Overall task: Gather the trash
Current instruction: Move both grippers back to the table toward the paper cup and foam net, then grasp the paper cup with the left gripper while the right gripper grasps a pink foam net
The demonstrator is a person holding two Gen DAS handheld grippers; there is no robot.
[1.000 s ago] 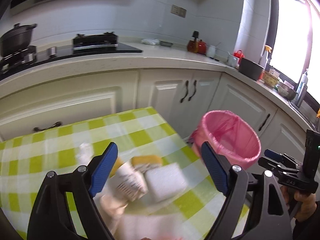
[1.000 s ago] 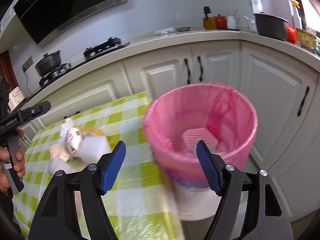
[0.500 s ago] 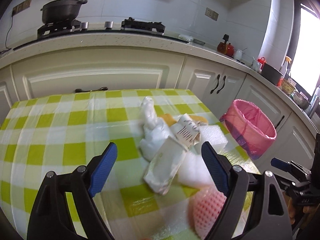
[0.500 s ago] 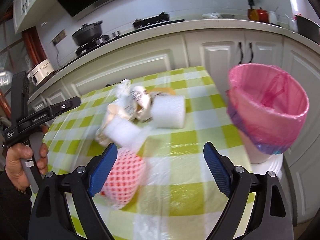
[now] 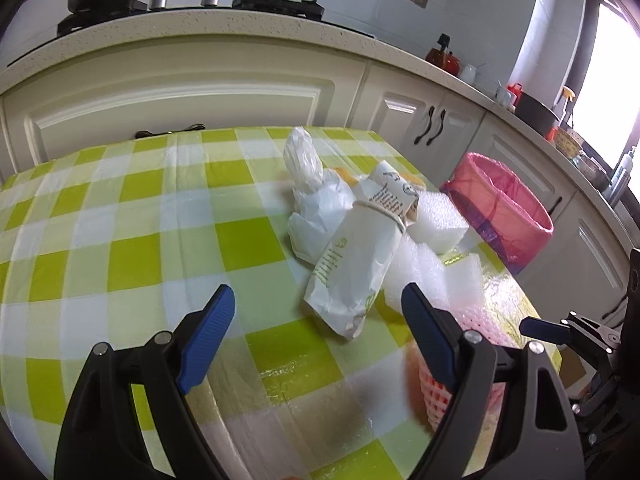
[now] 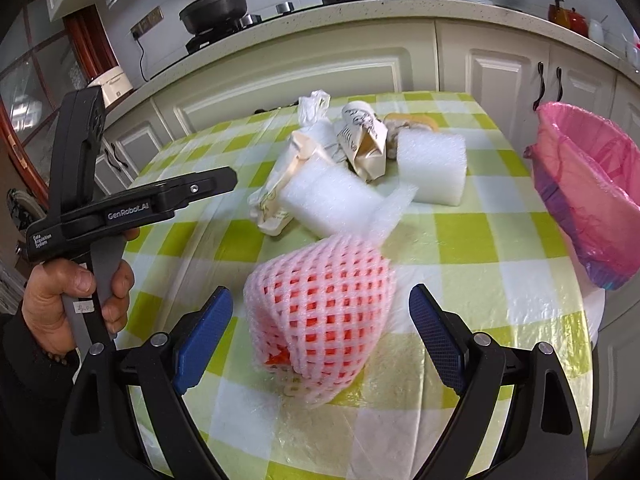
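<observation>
The right gripper has its jaws wide open around the pink foam net on the tabletop, the left gripper is open too, and the pink-lined bin sits off the edge.

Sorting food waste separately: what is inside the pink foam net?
Through the pink foam net something orange-red shows in the mesh holes, filling it. What it is cannot be told; the netting covers most of it.

Trash pile being carried on tabletop; netted fruit being kept nearest, foam blocks behind it, paper wrappers further back; bin being kept off tabletop's right edge.
</observation>
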